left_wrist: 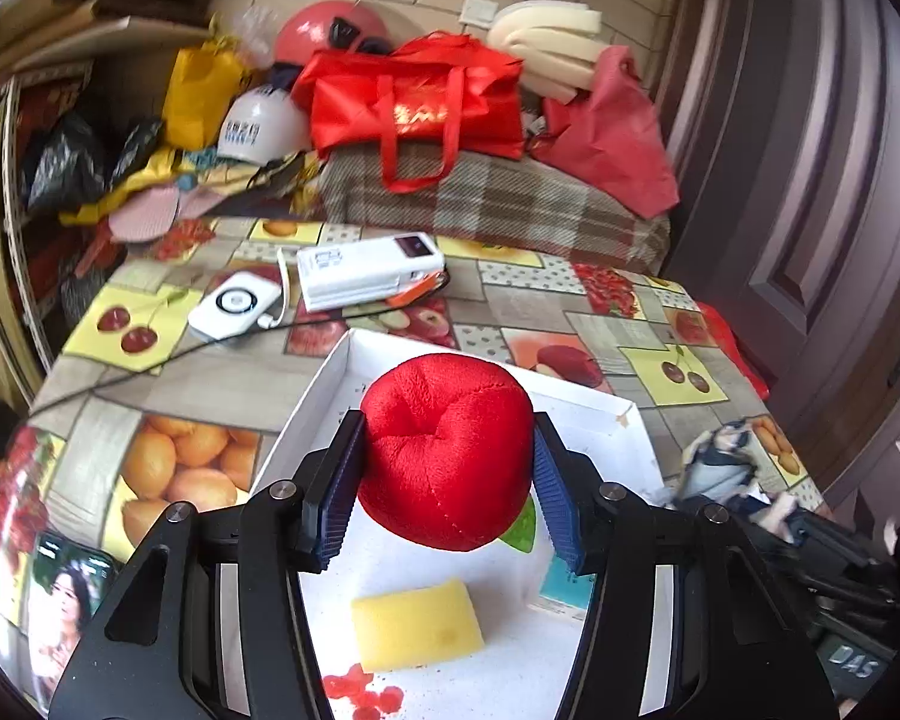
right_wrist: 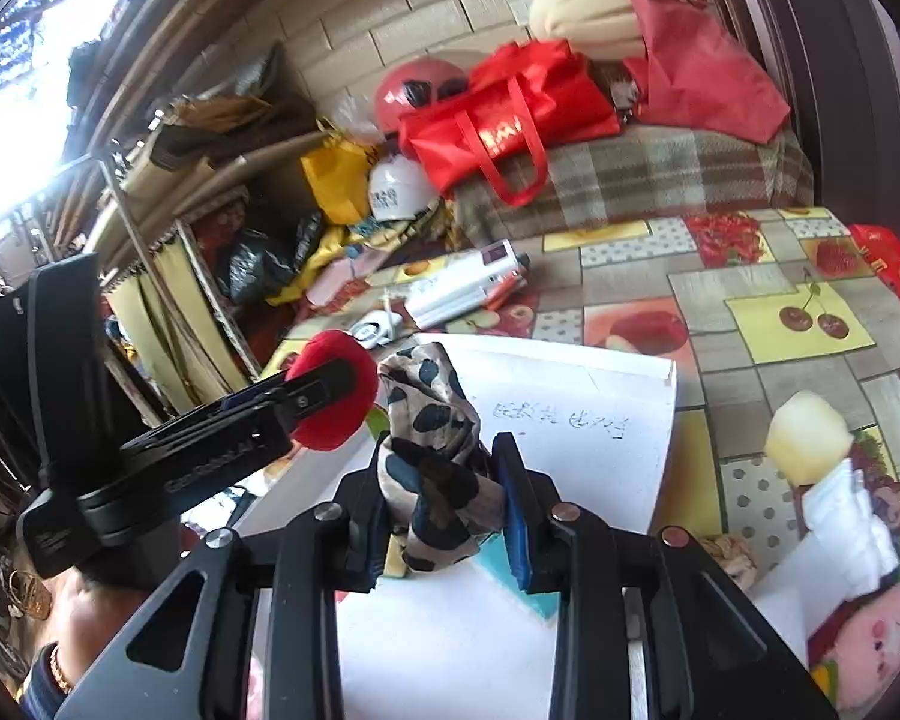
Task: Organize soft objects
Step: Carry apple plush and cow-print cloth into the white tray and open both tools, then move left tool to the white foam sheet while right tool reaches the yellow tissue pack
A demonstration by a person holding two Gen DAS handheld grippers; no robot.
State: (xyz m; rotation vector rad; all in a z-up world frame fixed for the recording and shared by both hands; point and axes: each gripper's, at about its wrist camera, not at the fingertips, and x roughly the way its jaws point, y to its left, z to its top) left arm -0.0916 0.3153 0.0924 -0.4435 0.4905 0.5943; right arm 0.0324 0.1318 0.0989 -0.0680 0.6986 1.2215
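My left gripper [left_wrist: 447,462] is shut on a red plush apple [left_wrist: 447,450] and holds it over a white shallow box [left_wrist: 324,384]. A yellow sponge [left_wrist: 417,624] lies in the box below it. My right gripper [right_wrist: 444,480] is shut on a beige cloth with dark blue spots [right_wrist: 435,450], bunched upright over the same white box [right_wrist: 618,456]. In the right wrist view the left gripper [right_wrist: 324,387] with the red apple [right_wrist: 336,414] is just to the left. A teal piece [right_wrist: 540,600] lies in the box under the right fingers.
On the fruit-print tablecloth [left_wrist: 198,396] lie a white power bank [left_wrist: 366,267], a small white device [left_wrist: 234,306], and a phone [left_wrist: 66,594] at the near left. To the right are a pale foam block [right_wrist: 807,438], white cloth [right_wrist: 846,516] and a pink plush [right_wrist: 876,642]. Red bags [left_wrist: 414,102] are piled behind.
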